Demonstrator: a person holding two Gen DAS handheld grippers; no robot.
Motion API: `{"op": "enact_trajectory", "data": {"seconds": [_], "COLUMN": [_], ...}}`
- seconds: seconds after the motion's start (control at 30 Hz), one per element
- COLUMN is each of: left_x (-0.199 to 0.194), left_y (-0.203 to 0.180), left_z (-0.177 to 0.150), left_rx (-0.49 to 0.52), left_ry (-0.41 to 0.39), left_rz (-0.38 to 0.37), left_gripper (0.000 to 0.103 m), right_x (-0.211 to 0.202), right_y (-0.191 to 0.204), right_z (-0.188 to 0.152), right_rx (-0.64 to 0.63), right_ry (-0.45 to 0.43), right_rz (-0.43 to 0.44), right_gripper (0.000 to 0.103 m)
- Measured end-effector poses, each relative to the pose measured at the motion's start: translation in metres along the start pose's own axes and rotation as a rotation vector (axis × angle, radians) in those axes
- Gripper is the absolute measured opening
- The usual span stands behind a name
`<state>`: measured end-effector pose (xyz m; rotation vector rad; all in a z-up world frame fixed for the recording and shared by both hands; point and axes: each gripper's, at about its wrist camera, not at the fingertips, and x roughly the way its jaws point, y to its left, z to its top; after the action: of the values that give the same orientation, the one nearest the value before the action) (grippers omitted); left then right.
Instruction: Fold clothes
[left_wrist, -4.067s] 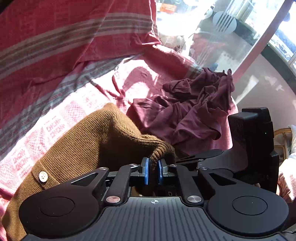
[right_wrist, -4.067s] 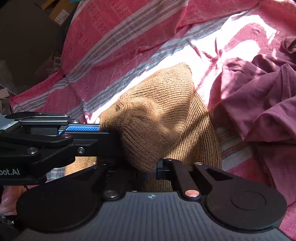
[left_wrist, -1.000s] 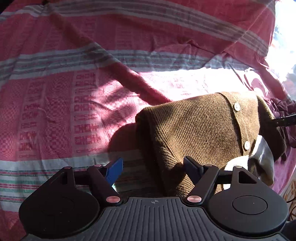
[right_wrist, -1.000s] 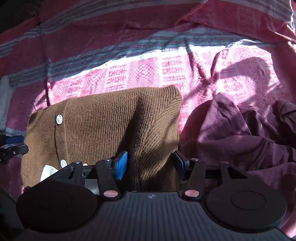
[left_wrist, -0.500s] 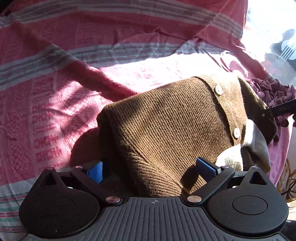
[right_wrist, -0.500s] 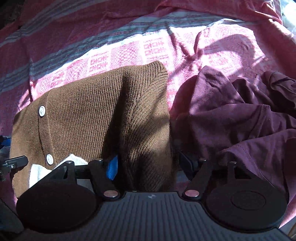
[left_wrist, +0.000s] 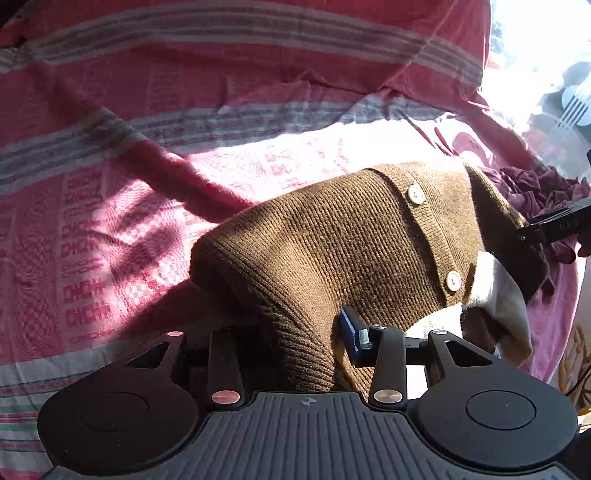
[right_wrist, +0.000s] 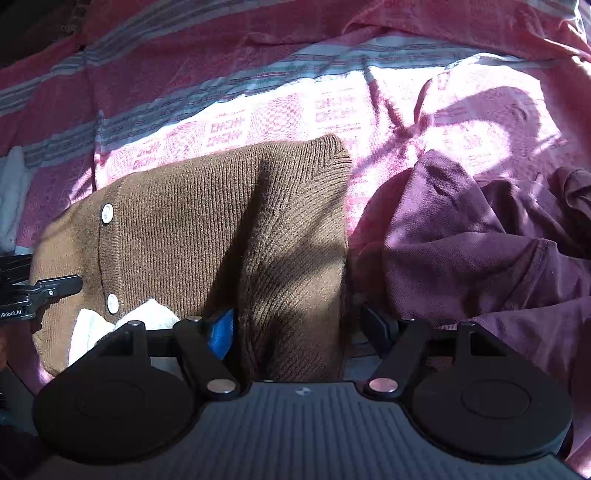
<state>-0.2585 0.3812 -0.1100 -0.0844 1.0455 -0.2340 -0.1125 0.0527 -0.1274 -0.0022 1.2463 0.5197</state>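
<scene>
A brown knitted cardigan (left_wrist: 351, 251) with white buttons lies folded on the red-and-pink bedspread (left_wrist: 110, 229); a white lining (left_wrist: 495, 288) shows at its near corner. My left gripper (left_wrist: 295, 339) has its jaws drawn in on a thick fold at the cardigan's left end; its left finger is hidden under the knit. In the right wrist view the cardigan (right_wrist: 207, 236) fills the middle. My right gripper (right_wrist: 299, 332) stands open, and its fingers straddle the right-hand fold without pinching it.
A crumpled maroon garment (right_wrist: 480, 251) lies right beside the cardigan and reaches the right gripper's right finger. A strip of white cloth (right_wrist: 11, 192) sits at the far left. The bedspread (right_wrist: 295, 103) rises behind. A fan (left_wrist: 576, 103) stands in bright light past the bed.
My left gripper's jaws have narrowed from wide open onto the cardigan's fold, which is now closer. The right gripper stays open around its end, hardly moved.
</scene>
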Motion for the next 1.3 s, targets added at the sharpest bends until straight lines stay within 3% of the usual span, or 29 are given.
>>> {"op": "enact_trajectory", "data": {"seconds": [0.13, 0.2, 0.23, 0.27, 0.37, 0.43, 0.53, 0.6, 0.63, 0.7, 0.8, 0.83, 1.07, 1.3], "left_x": [0.004, 0.006, 0.007, 0.008, 0.006, 0.005, 0.005, 0.006, 0.008, 0.01, 0.006, 0.003, -0.048, -0.11], "left_y": [-0.008, -0.012, -0.014, -0.017, -0.02, -0.017, -0.013, -0.012, -0.013, -0.015, -0.018, -0.018, -0.011, 0.005], "left_z": [-0.002, -0.003, -0.004, -0.003, 0.003, 0.004, 0.004, 0.004, 0.004, 0.005, 0.009, 0.011, 0.02, 0.028], "left_rx": [0.001, 0.002, 0.002, 0.004, -0.001, -0.017, -0.047, -0.068, -0.08, -0.089, -0.085, -0.092, -0.11, -0.139], "left_ry": [0.027, 0.041, 0.048, 0.049, 0.047, 0.048, 0.052, 0.054, 0.053, 0.05, 0.032, 0.024, -0.089, -0.2], "left_rz": [0.023, 0.034, 0.04, 0.04, 0.037, 0.037, 0.032, 0.031, 0.032, 0.036, 0.037, 0.032, 0.07, 0.127], "left_gripper": [0.079, 0.081, 0.078, 0.063, 0.038, 0.026, 0.025, 0.036, 0.052, 0.056, 0.026, 0.02, 0.018, 0.018], "right_x": [0.002, 0.005, 0.006, 0.007, 0.009, 0.011, 0.015, 0.016, 0.016, 0.018, 0.017, 0.014, -0.02, -0.039], "right_y": [-0.007, -0.008, -0.008, -0.008, -0.007, -0.005, 0.0, 0.013, 0.021, 0.03, 0.034, 0.032, 0.048, 0.108], "right_z": [0.0, -0.001, -0.001, -0.001, 0.0, 0.002, 0.003, -0.001, -0.003, -0.005, -0.001, 0.002, 0.014, 0.035], "right_rx": [-0.022, -0.036, -0.041, -0.041, -0.041, -0.046, -0.046, -0.102, -0.124, -0.138, -0.106, -0.082, -0.062, -0.138], "right_ry": [-0.004, -0.008, -0.012, -0.019, -0.04, -0.061, -0.092, -0.095, -0.098, -0.102, -0.109, -0.096, -0.081, -0.097], "right_rz": [0.032, 0.037, 0.041, 0.053, 0.088, 0.097, 0.082, 0.051, 0.046, 0.037, 0.027, 0.057, 0.152, 0.286], "right_gripper": [0.077, 0.078, 0.078, 0.078, 0.08, 0.082, 0.086, 0.082, 0.078, 0.076, 0.06, 0.037, 0.036, 0.036]}}
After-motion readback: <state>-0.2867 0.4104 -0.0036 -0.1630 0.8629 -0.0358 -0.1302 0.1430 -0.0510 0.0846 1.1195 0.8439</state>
